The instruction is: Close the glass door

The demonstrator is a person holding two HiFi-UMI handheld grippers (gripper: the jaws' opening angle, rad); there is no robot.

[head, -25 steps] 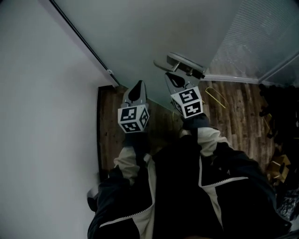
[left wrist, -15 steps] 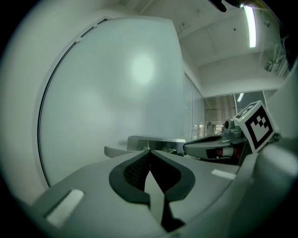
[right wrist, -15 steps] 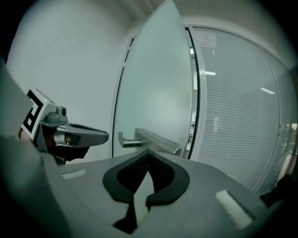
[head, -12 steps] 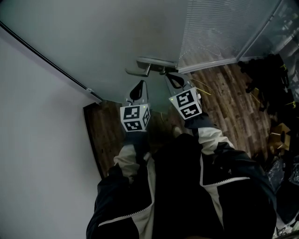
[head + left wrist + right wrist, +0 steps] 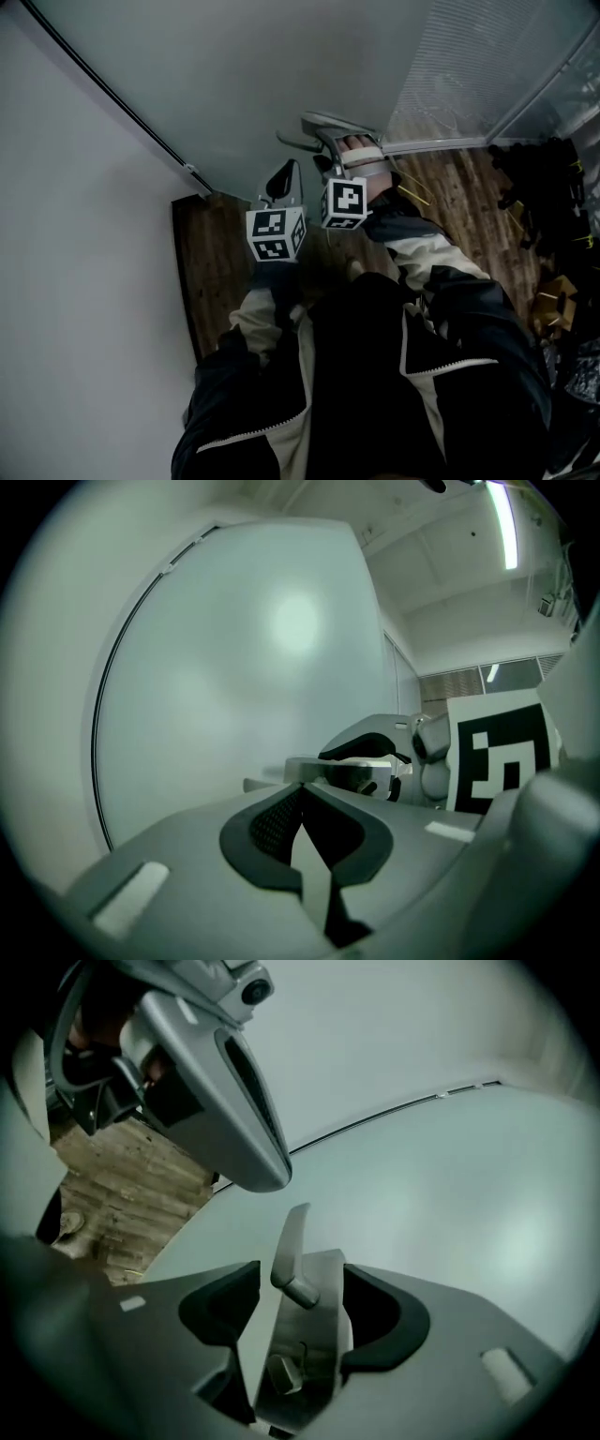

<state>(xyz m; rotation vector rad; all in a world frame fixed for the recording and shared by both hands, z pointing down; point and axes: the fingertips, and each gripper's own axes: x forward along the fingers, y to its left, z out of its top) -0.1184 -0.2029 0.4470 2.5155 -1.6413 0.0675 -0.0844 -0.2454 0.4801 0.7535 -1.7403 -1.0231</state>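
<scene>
**Q:** Where is the glass door (image 5: 281,84)?

**A:** Just ahead of me. Its lever handle (image 5: 292,1241) lies between the jaws of my right hand-held gripper (image 5: 298,1297), which are opening, and the pads are off it. My left hand-held gripper (image 5: 302,803) has its jaws together on nothing.

**Q:** How do you release well?

**A:** I judge it best to draw straight back, so neither pad snags the lever.

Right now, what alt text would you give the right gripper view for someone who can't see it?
The right gripper is opening its jaws, with the metal door handle standing between them against the pale glass door. The left gripper hangs at upper left, above a patch of wooden floor.
</scene>
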